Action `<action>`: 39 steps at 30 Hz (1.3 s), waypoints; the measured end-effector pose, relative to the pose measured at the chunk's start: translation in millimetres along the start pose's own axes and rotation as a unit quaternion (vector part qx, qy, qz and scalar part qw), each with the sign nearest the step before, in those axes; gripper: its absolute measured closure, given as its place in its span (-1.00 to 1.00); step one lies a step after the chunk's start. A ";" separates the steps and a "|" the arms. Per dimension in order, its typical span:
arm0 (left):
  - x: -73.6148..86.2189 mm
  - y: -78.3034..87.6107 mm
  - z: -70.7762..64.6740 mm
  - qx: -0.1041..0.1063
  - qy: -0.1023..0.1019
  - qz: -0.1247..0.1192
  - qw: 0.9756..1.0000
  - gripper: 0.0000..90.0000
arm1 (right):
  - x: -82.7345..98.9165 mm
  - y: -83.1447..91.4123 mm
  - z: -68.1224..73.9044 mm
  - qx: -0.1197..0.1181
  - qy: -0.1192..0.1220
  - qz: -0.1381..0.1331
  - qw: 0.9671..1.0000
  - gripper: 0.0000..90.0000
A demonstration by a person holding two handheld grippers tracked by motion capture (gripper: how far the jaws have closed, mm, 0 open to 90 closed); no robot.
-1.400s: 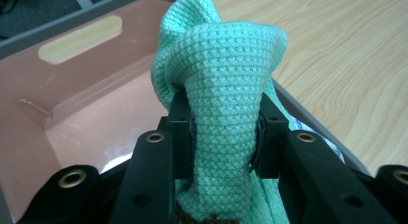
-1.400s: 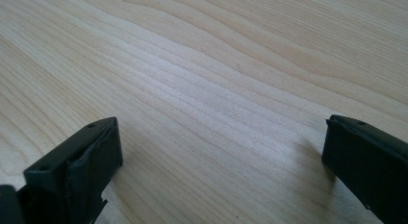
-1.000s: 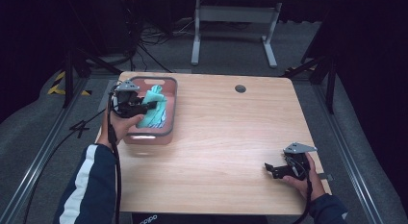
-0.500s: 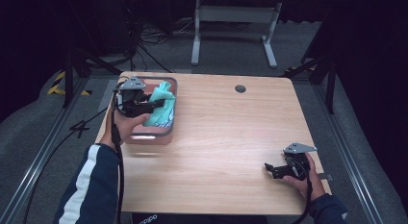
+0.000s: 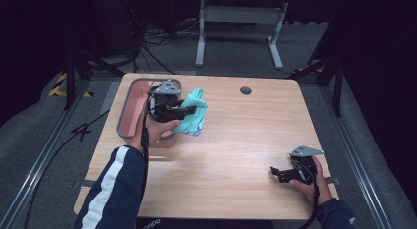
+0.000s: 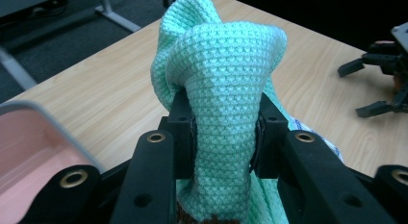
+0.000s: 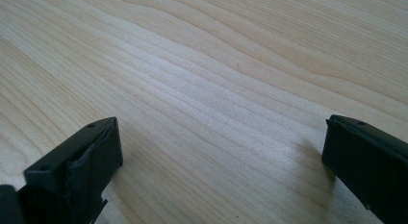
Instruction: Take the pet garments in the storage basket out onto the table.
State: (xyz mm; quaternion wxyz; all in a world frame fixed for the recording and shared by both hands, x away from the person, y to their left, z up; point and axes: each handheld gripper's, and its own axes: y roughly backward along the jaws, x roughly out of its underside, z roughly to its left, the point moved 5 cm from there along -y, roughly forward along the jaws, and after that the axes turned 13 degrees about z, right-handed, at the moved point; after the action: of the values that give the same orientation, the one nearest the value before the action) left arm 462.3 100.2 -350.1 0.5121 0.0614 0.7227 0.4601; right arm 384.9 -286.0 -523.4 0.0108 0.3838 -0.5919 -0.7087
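overhead, the left hand-held gripper (image 5: 189, 110) is clamped on a mint-green waffle-weave cloth (image 5: 193, 118), holding it bunched above the pale wooden surface (image 5: 246, 140), just beside the right rim of a pink plastic tub with a grey rim (image 5: 129, 111). the cloth hangs down from the jaws, clear of the tub. near the surface's front right corner, the right hand-held gripper (image 5: 277, 173) rests low over bare wood in the person's hand, its jaws spread wide apart with nothing between them.
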 end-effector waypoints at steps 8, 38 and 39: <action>-11.4 -30.9 -30.8 0.032 -0.017 0.009 0.999 0.51 | 0.0 0.0 0.0 0.000 0.000 0.000 1.000 -0.99; 28.0 -153.3 -83.1 0.092 -0.008 0.076 0.993 0.47 | 0.0 0.0 0.1 0.000 0.000 0.000 1.000 -0.99; 29.0 -154.5 -82.7 0.090 -0.007 0.076 0.993 0.46 | 0.0 0.0 0.1 0.000 0.000 0.000 1.000 -0.99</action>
State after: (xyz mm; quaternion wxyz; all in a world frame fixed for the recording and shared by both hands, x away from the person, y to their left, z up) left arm 441.9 -21.3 -478.0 0.4730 0.1649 0.7508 0.4306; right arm 384.9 -286.0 -523.4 0.0107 0.3838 -0.5918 -0.7088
